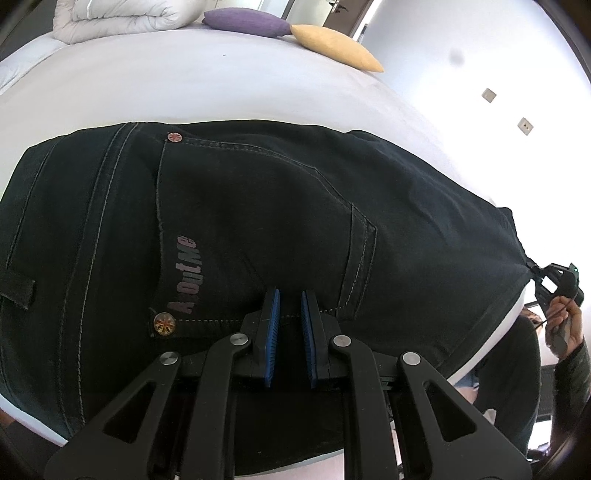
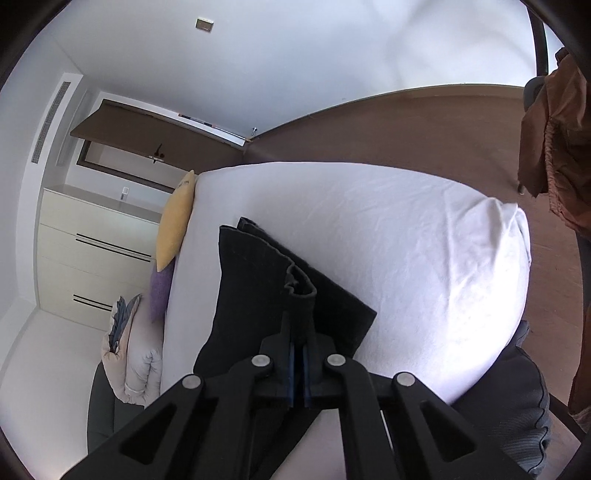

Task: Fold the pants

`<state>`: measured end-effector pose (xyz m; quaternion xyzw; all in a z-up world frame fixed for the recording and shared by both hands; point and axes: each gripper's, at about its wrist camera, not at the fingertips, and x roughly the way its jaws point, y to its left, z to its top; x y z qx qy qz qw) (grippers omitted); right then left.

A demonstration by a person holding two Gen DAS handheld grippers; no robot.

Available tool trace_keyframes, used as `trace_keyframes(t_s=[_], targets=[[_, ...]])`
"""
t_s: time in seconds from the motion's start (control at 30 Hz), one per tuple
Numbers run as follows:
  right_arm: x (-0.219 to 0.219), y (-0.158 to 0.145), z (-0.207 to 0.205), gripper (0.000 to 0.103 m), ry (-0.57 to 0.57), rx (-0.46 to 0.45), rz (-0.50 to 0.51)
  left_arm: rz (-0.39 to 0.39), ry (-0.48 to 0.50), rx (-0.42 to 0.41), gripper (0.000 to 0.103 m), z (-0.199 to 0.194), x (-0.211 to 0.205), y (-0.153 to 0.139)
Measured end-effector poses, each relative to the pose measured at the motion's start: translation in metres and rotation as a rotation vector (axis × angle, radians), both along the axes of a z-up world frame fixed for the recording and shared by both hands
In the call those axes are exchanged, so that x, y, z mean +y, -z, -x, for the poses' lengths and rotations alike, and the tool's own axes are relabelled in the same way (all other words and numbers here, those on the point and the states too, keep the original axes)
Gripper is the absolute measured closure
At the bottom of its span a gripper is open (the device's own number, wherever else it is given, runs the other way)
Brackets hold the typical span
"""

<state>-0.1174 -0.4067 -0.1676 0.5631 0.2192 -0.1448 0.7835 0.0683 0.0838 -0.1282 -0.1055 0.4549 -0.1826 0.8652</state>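
Black jeans lie flat on the white bed, back pocket upward, filling the middle of the left wrist view. In the right wrist view the leg end of the jeans runs from the lower centre toward the upper left of the frame.

Left tool: the blue pads stand nearly together at the lower edge of the jeans, just below the pocket seam. Fabric appears to sit between them, so I judge it clenched on the waist end, though the pinch itself is partly hidden by the fingers.

Right tool: clenched on a bunched fold of denim that rises between the pads at lower centre. The left wrist view shows the same tool at the far right edge, pulling the cloth to a taut point.

Step in hand, as judged: both ends are gripped ready for a fold.

Recommendations:
- Keep both grips firm; denim is heavy and may slip from a shallow pinch.
- Hold even tension so the fold line falls straight.
- Carry the leg end over toward the waist end, edges matched, before releasing.
- Lower the cloth rather than dropping it, since the bunched fold at the right tool could trap a crease.

The yellow cushion and purple cushion lie well apart from the work.
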Motion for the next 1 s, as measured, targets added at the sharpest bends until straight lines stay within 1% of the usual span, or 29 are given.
trace_keyframes(t_s=[0.07, 0.1, 0.17, 0.2, 0.27, 0.3, 0.33, 0.37, 0.4, 0.43, 0.5, 0.53, 0.6, 0.63, 0.67, 0.7, 0.73, 0.8, 0.9, 1.0], targets=[[-0.002, 0.007, 0.003, 0.1, 0.0, 0.003, -0.015, 0.007, 0.0, -0.001, 0.091, 0.0, 0.001, 0.0], [-0.003, 0.011, 0.003, 0.102, -0.002, -0.002, -0.031, 0.012, 0.001, -0.003, 0.091, 0.0, 0.001, 0.001], [-0.007, 0.016, 0.005, 0.102, -0.022, -0.021, -0.042, 0.023, 0.001, -0.006, 0.091, 0.0, 0.003, 0.002], [-0.008, 0.015, 0.004, 0.102, -0.038, -0.024, -0.033, 0.026, 0.001, -0.007, 0.091, 0.0, 0.003, 0.002], [-0.009, 0.01, 0.004, 0.098, -0.065, -0.015, -0.007, 0.027, -0.001, -0.008, 0.091, -0.001, 0.003, 0.001], [-0.012, 0.004, 0.008, 0.097, -0.057, 0.0, 0.022, 0.027, -0.002, -0.009, 0.091, 0.0, 0.005, 0.001], [-0.018, -0.003, 0.013, 0.088, -0.024, 0.021, 0.059, 0.028, -0.002, -0.01, 0.091, 0.001, 0.009, 0.002], [-0.022, -0.01, 0.018, 0.064, 0.015, 0.057, 0.094, 0.027, -0.002, -0.01, 0.091, 0.002, 0.01, 0.002], [-0.028, -0.021, 0.026, 0.052, 0.084, 0.111, 0.149, 0.025, -0.002, -0.012, 0.091, 0.002, 0.009, 0.003], [-0.034, -0.034, 0.03, 0.047, 0.11, 0.095, 0.203, 0.023, -0.002, -0.013, 0.091, 0.003, 0.007, 0.004], [-0.042, -0.059, 0.017, 0.048, 0.02, 0.048, 0.283, 0.023, -0.001, -0.014, 0.091, 0.004, 0.007, 0.005], [-0.042, -0.071, 0.005, 0.048, -0.054, 0.036, 0.331, 0.023, -0.001, -0.013, 0.091, 0.004, 0.008, 0.005], [-0.035, -0.094, -0.031, 0.048, -0.264, 0.019, 0.442, 0.023, -0.005, -0.012, 0.091, 0.004, 0.006, 0.005], [-0.03, -0.102, -0.048, 0.048, -0.345, 0.015, 0.507, 0.021, -0.008, -0.011, 0.091, 0.004, 0.005, 0.004], [-0.027, -0.106, -0.064, 0.048, -0.402, 0.019, 0.548, 0.018, -0.01, -0.01, 0.091, 0.004, 0.003, 0.003], [-0.027, -0.107, -0.08, 0.048, -0.456, 0.018, 0.555, 0.016, -0.012, -0.009, 0.091, 0.004, 0.003, 0.003], [-0.029, -0.105, -0.096, 0.048, -0.497, 0.016, 0.54, 0.015, -0.013, -0.008, 0.091, 0.004, 0.002, 0.003], [-0.033, -0.1, -0.116, 0.048, -0.532, 0.036, 0.536, 0.012, -0.013, -0.006, 0.091, 0.003, 0.0, 0.002], [-0.038, -0.085, -0.146, 0.049, -0.574, 0.095, 0.541, 0.007, -0.012, -0.004, 0.091, 0.002, -0.002, 0.002], [-0.04, -0.073, -0.159, 0.056, -0.598, 0.14, 0.55, 0.003, -0.012, -0.002, 0.091, 0.0, -0.004, 0.002]])
